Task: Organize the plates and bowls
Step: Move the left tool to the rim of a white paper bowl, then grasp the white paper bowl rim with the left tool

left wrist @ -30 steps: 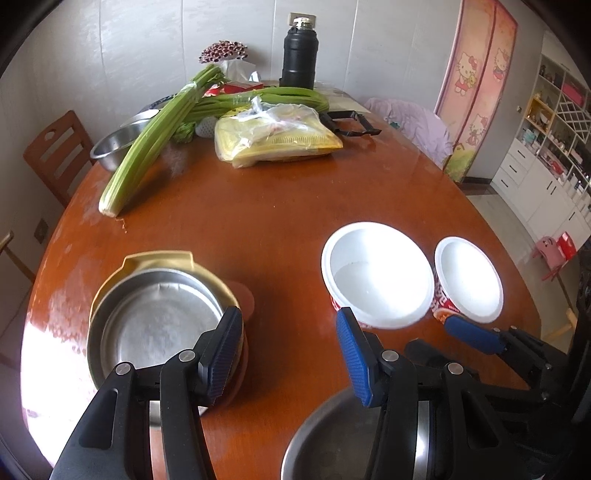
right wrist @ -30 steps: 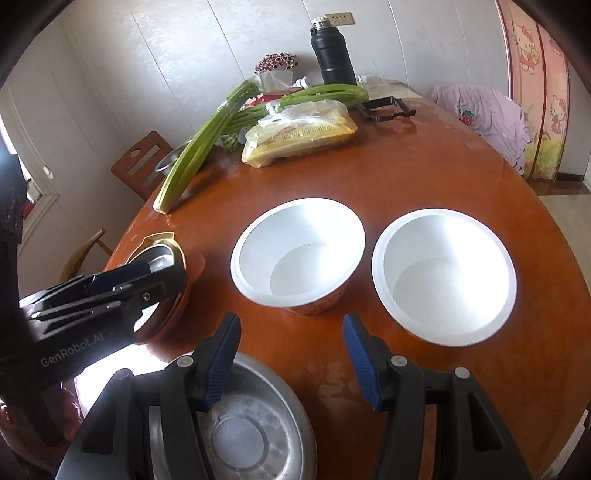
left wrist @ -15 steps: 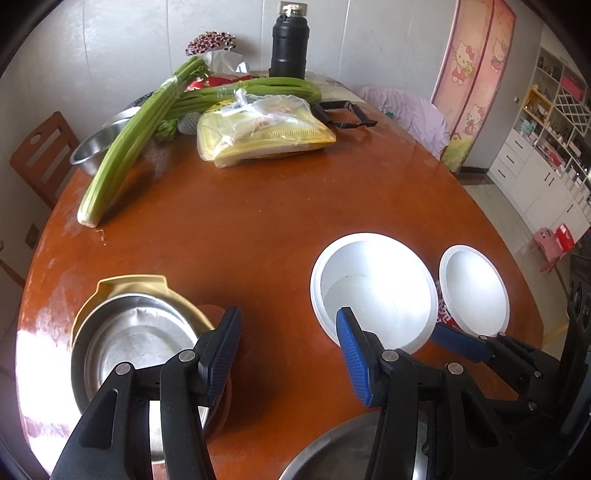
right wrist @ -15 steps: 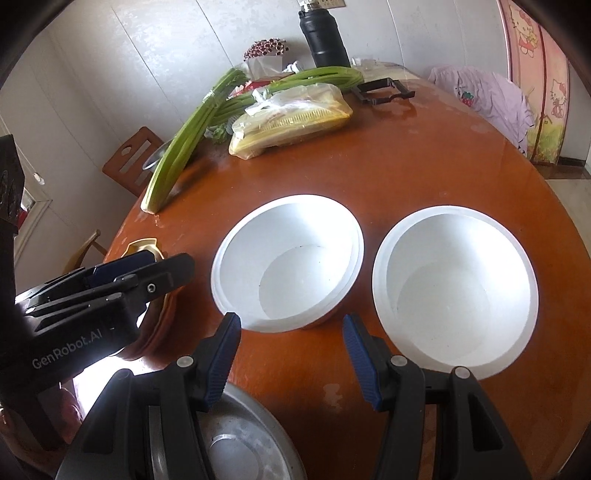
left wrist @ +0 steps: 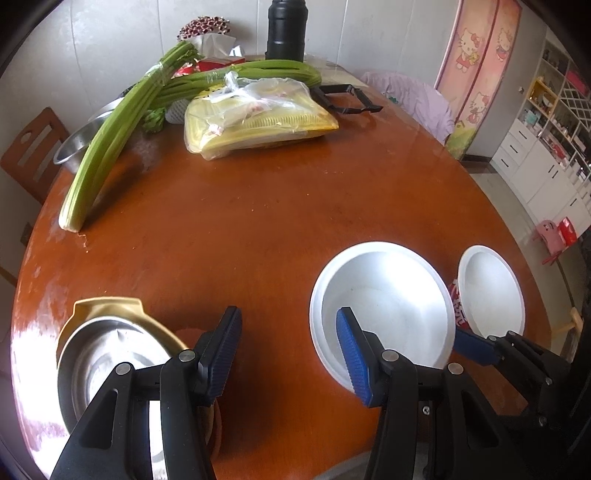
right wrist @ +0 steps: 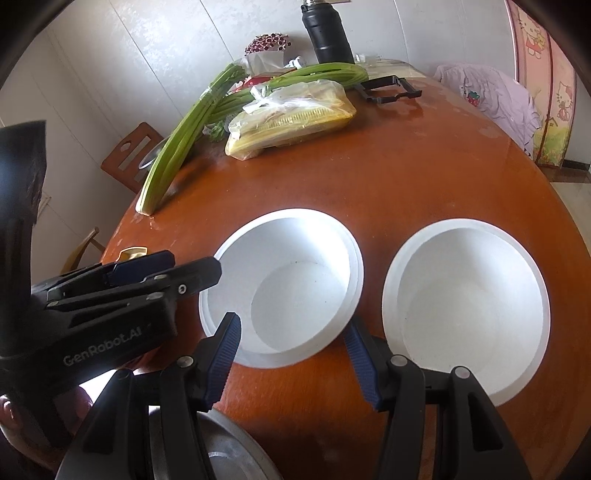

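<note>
White foam bowls sit side by side on the near right of the round brown surface (left wrist: 258, 236): the nearer-left bowl (right wrist: 284, 295) and the right bowl (right wrist: 465, 310), close together but not touching. Your right gripper (right wrist: 295, 362) hangs over the near edge of the left bowl, its blue fingers (right wrist: 221, 362) spread to either side of the rim with nothing pressed between them; whether a pad touches the rim I cannot tell. Your left gripper (left wrist: 288, 358) points down at bare wood, its fingers (left wrist: 351, 354) also apart and empty, the right one overlapping the left bowl's (left wrist: 384, 306) rim in the left wrist view. To its left a steel bowl (left wrist: 107, 354) rests inside a yellow dish (left wrist: 107, 306) with a lip on its far side. Another steel plate (right wrist: 229, 454) lies at the very near edge, partly hidden under your right gripper. On the far side of the surface you have two bundles of celery (left wrist: 110, 147), a clear bag of yellow noodles (left wrist: 258, 122), a black flask (left wrist: 287, 29), a black clip-like frame (left wrist: 347, 98) and a steel basin (left wrist: 74, 144) under the celery. A wooden chair (left wrist: 33, 151) stands at the far left, and a lilac cloth (left wrist: 410, 99) drapes something at the far right.
</note>
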Available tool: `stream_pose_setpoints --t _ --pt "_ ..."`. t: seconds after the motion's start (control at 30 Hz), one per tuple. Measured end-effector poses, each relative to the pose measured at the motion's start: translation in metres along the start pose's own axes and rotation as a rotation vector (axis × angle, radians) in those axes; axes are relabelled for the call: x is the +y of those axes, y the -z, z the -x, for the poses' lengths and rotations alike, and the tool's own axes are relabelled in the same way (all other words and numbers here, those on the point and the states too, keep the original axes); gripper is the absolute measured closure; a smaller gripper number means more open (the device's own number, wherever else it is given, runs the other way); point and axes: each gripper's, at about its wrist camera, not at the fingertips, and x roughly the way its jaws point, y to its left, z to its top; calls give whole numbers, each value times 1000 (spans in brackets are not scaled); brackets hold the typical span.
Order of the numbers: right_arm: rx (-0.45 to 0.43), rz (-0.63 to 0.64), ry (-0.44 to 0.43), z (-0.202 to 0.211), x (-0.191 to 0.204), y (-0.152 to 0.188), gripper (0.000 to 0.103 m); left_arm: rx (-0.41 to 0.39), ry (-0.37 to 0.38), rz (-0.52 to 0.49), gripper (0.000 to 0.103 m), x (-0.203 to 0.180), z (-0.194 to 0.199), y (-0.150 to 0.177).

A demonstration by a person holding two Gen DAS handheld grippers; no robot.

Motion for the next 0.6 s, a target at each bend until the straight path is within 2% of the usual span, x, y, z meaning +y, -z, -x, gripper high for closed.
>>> stream_pose_setpoints --t 0.47,0.6 --pt "3 52 16 -8 3 -8 46 62 19 18 48 -8 -33 -9" --pt "6 59 12 -9 3 -9 46 81 38 20 54 -11 -38 -8"
